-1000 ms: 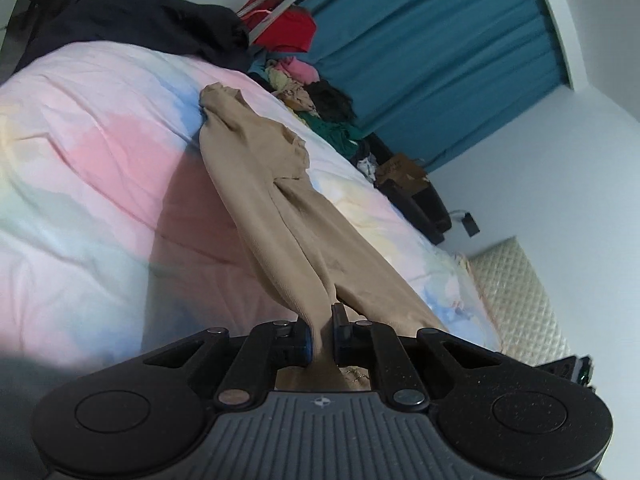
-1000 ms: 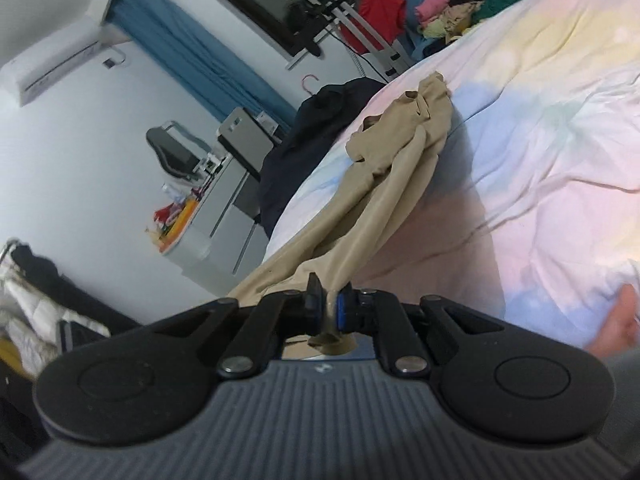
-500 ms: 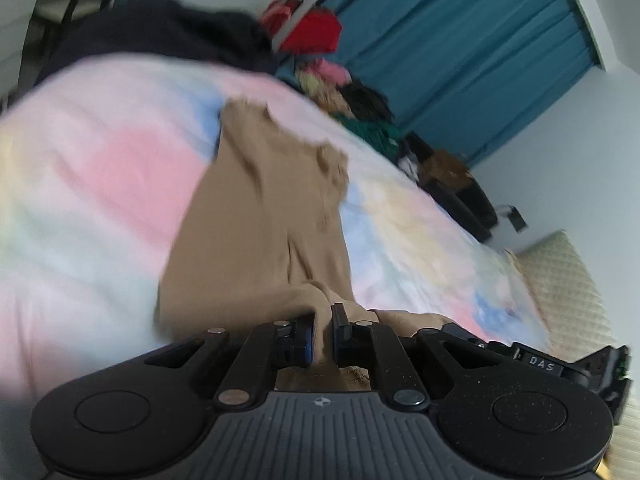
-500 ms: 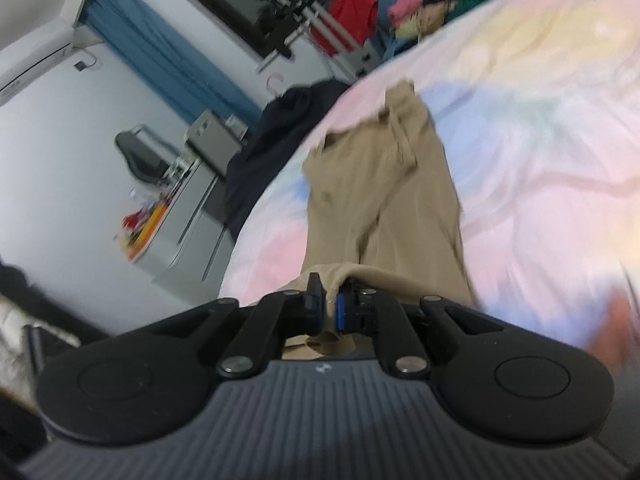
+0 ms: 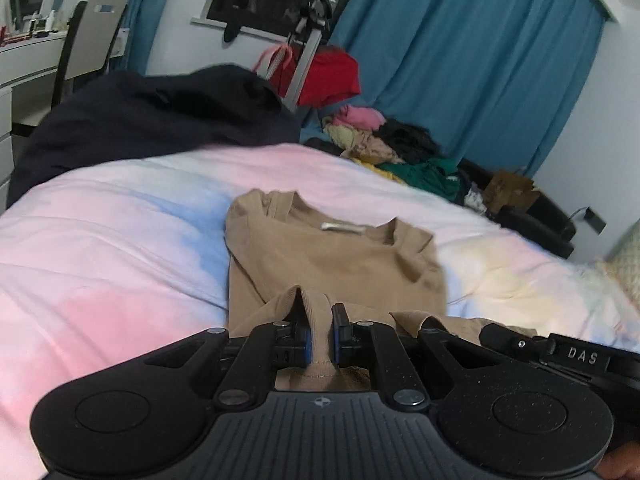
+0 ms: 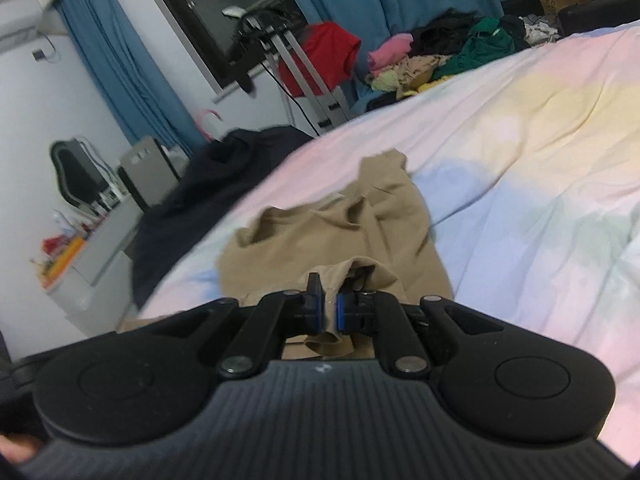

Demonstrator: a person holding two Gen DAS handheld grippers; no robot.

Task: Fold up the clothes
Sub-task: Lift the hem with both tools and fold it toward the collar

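In the left wrist view, the left gripper has its jaws clamped on a raised fold of the tan shirt, the cloth pinched between the blue pads. Ahead of the jaws the rest of the shirt lies flat on the pastel bedcover, collar at the far end. To the left of the jaws the cover is open and smooth; to the right it runs bare toward the bed's far edge. Beyond the collar a dark garment is heaped at the bed's edge, with a clothes pile against the blue curtain. The right gripper's body pokes in at the lower right, its tip hidden.

In the right wrist view, the right gripper likewise grips a bunched hem of the shirt, jaws nearly together on the cloth. Wide bare cover lies right of the jaws. Left of them the bed edge drops off close by, toward a desk. The shirt's near part is hidden under the gripper body, and the picture is blurred.
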